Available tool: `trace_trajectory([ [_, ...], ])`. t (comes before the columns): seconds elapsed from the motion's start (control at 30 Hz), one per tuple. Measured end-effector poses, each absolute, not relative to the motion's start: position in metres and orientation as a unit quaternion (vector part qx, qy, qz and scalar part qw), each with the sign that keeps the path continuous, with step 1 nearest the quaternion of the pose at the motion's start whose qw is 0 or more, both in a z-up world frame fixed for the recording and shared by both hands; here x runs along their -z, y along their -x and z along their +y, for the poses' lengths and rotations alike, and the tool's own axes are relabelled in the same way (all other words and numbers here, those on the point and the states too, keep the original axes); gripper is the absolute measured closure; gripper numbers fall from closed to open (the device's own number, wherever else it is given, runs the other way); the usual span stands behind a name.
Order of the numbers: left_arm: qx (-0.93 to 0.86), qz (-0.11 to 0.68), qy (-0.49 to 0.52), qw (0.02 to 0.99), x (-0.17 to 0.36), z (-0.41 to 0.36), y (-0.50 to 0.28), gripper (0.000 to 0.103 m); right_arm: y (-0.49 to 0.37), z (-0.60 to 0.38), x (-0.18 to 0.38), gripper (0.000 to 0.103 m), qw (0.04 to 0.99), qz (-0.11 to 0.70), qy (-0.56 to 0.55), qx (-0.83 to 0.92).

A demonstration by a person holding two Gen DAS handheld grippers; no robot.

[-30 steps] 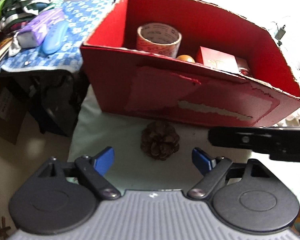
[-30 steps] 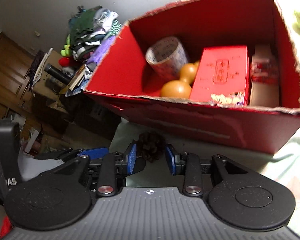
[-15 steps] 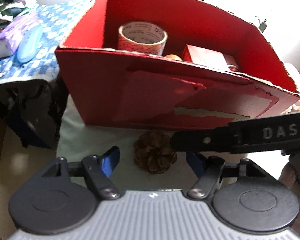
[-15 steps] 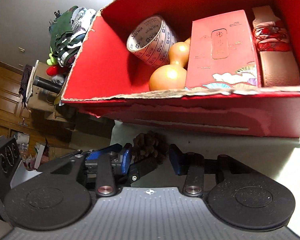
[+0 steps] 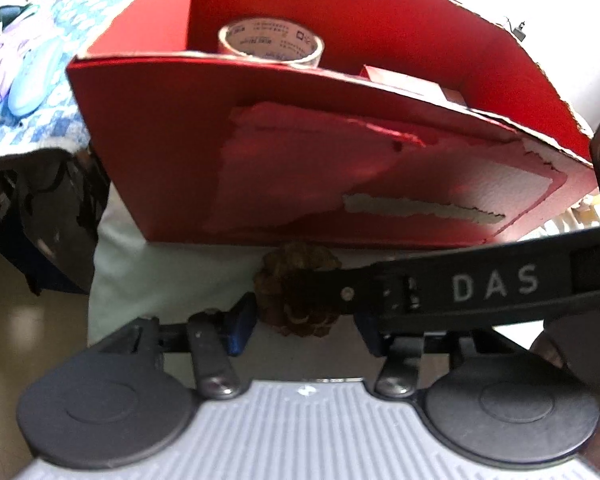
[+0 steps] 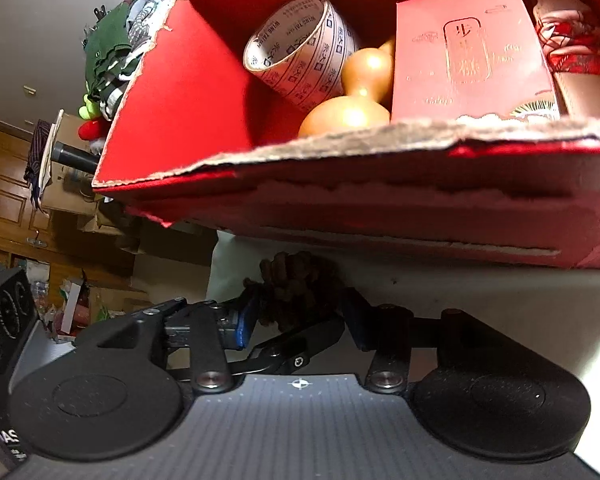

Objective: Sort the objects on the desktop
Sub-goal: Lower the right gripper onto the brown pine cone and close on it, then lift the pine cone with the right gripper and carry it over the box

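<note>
A brown pine cone (image 5: 296, 292) lies on the pale tabletop right in front of a red cardboard box (image 5: 300, 152). Both grippers are around it. My left gripper (image 5: 304, 330) is open, its blue pads (image 5: 238, 330) on either side of the cone. My right gripper (image 6: 300, 320) is also open with the pine cone (image 6: 296, 288) between its pads; whether they touch it I cannot tell. The right gripper's black finger marked DAS (image 5: 480, 284) crosses the left wrist view over the cone. The red box (image 6: 380, 200) holds a tape roll (image 6: 300, 56), a wooden gourd (image 6: 352, 96), a red packet (image 6: 468, 52) and a pink item (image 6: 576, 48).
The table's left edge (image 5: 96, 264) drops off beside the cone. A blue patterned cloth (image 5: 40, 112) with clutter lies to the left. Stacked clothes (image 6: 112, 52) and wooden furniture (image 6: 4, 200) stand at the far left in the right wrist view.
Both grippers have moved forward and down to the pine cone, close to the box. The left gripper's jaws have narrowed; the right gripper's jaws have widened around the cone.
</note>
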State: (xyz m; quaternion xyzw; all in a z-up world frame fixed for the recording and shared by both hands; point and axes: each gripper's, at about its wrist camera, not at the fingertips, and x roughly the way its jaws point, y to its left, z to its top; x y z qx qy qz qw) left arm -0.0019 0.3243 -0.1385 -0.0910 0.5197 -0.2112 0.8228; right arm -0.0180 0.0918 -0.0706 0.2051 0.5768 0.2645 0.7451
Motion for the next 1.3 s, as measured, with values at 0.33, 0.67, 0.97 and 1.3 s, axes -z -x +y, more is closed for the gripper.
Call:
trace_trajectory([
  [0.33,0.253,0.521,0.071,0.813,0.126,0.296,0.016,0.059,0.023,0.062,0.062,0.059,0.754,0.569,-0.191,-0.268],
  [0.67,0.293,0.517,0.037,0.804,0.118,0.241,0.025,0.052,0.042,0.015,0.069,0.062,0.745,0.581,-0.224,-0.238],
  [0.97,0.318,0.516,0.020,0.795,0.113,0.208,0.032,0.055,0.054,-0.013,0.063,0.062,0.762,0.566,-0.224,-0.219],
  [1.3,0.364,0.484,-0.003,0.796,0.075,0.170,0.044,0.056,0.071,-0.050,0.034,0.062,0.792,0.531,-0.214,-0.211],
])
